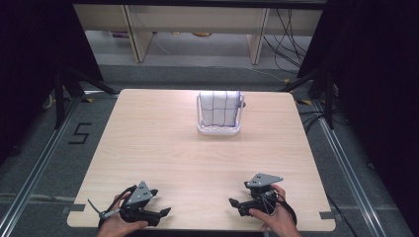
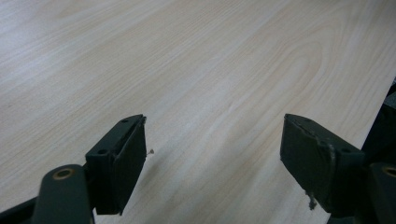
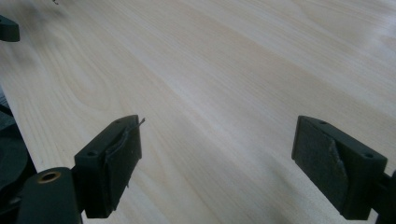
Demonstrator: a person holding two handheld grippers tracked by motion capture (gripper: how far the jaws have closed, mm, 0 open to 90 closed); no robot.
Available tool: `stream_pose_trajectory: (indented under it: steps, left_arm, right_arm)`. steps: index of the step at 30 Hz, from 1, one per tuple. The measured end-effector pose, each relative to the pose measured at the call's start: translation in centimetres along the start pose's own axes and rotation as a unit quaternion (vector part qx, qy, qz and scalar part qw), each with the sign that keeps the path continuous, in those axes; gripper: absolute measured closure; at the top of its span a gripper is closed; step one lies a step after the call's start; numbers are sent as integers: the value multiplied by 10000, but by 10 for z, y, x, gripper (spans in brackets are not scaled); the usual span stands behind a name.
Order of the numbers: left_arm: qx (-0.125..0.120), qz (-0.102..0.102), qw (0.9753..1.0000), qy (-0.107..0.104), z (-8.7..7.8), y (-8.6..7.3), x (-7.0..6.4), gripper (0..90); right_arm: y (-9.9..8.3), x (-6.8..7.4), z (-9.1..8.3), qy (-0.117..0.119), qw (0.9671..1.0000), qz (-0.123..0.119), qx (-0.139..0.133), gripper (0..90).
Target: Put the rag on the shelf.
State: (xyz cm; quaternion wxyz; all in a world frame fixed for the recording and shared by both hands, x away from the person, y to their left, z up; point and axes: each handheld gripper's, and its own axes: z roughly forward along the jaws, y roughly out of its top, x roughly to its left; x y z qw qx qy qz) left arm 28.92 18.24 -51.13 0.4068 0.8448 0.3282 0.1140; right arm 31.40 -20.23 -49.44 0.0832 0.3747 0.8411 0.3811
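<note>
The left gripper (image 1: 165,212) rests at about 7 o'clock on the counter (image 1: 163,148), near its front edge, held by the person's left hand (image 1: 116,226). Its jaws point toward 3 o'clock and stand wide apart with nothing between them; in the left gripper view (image 2: 212,154) bare wood grain shows in the gap.

The rack (image 1: 220,129) stands at about 12 o'clock, past the middle of the counter and well apart from both grippers. White cloths (image 1: 219,107) stand upright in it.

The right gripper (image 1: 233,203) lies at about 5 o'clock under the right hand (image 1: 276,217), jaws pointing toward 9 o'clock. In the right gripper view (image 3: 217,158) they are spread wide over bare wood, holding nothing.
</note>
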Motion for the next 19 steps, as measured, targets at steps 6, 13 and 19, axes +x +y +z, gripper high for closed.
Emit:
stream_pose_trajectory:
  steps: [6, 13, 19]
  left_arm:
    - [33, 33, 10000, 57, -1, 0, 1, 224]
    - [29, 16, 10000, 71, -1, 0, 3, 223]
    - [17, 16, 10000, 30, 0, 0, 3, 221]
  right_arm:
    - [1, -2, 2, 43, 9999, -124, -21, 167]
    - [0, -1, 2, -11, 9999, -131, -14, 167]
    - [1, -3, 2, 56, 9999, -96, 26, 168]
